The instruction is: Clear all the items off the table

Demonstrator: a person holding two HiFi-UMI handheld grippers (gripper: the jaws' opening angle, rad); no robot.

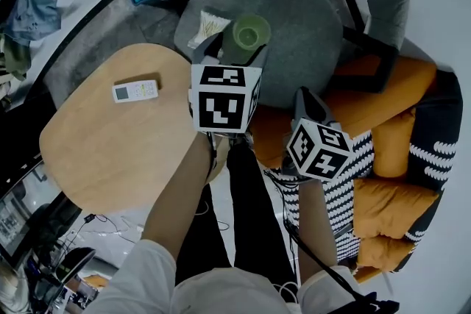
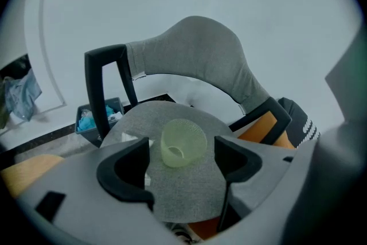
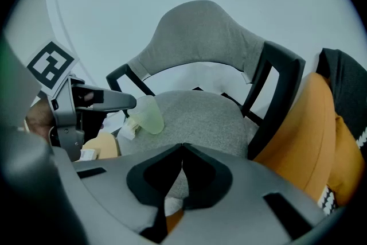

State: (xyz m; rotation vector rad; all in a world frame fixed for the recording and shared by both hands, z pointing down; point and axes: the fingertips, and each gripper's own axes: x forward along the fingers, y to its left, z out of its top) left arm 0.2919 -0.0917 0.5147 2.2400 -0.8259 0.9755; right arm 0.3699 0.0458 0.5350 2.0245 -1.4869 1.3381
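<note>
Jaws of the left gripper [image 2: 182, 162] gape wide, gripping nothing; the right gripper's [image 3: 182, 153] meet, empty. A grey chair seat [image 1: 309, 40] fills upper centre, the wooden table [image 1: 96, 158] the left. On the seat sits the pale green plastic cup [image 1: 252, 31]; on the table, a white remote [image 1: 135, 90]: probably light, stiff, flat, best pinched across its long edges.

No words or numbers can be read. The left cube [image 1: 223, 99] and right cube [image 1: 319, 149] bear only black-and-white square patterns. The remote [image 1: 135, 90], left of the left gripper [image 2: 182, 152], has print too small to read.
</note>
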